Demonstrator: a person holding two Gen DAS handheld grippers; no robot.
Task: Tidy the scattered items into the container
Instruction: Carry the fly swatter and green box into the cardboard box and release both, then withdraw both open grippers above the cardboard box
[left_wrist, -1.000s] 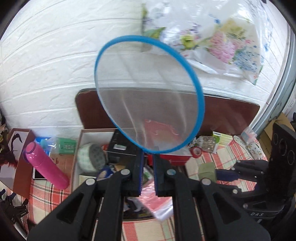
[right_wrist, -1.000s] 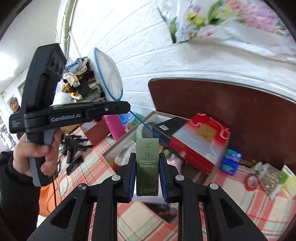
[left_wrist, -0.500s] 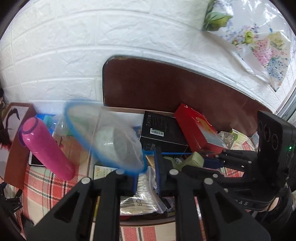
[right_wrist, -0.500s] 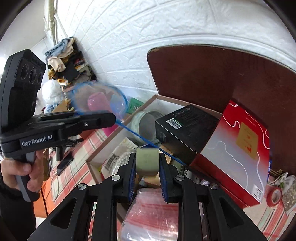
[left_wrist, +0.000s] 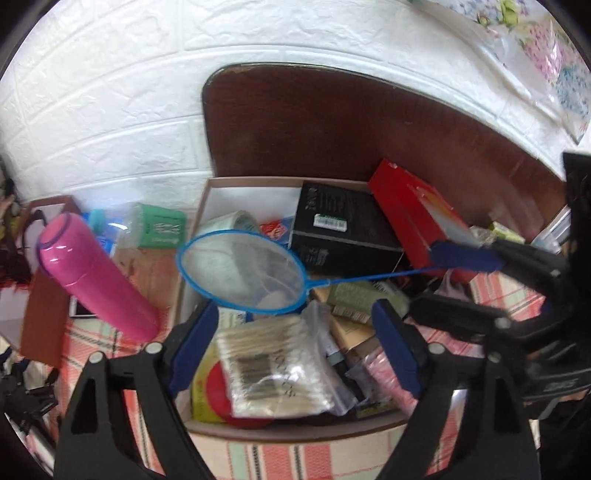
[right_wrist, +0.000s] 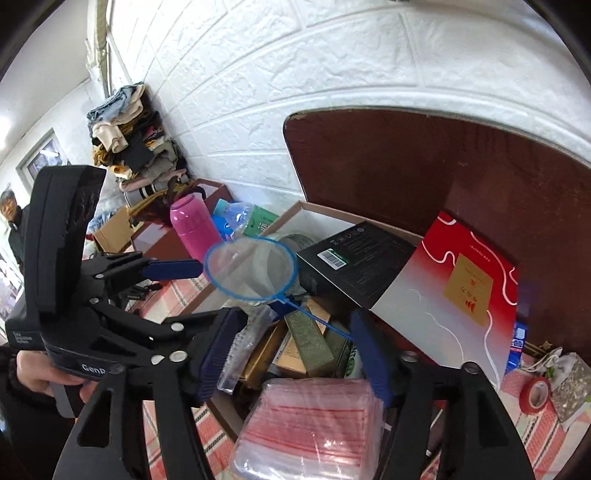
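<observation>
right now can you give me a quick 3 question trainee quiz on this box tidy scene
1. True or false: the blue hand net lies over things in the cardboard box.
2. Which stands outside the box? A) pink bottle B) black carton C) cotton swab bag
3. Fill in: the left gripper and right gripper each hold ____.

Key: 1 true; 2 A; 3 nothing, both jaws are opening.

A lived-in home room: white brick-pattern wall (right_wrist: 332, 74); checked tablecloth (left_wrist: 280, 458); clothes piled (right_wrist: 129, 147) in the corner. A cardboard box (left_wrist: 207, 206) crammed with household odds and ends; pink flask (left_wrist: 96, 273) beside it.
</observation>
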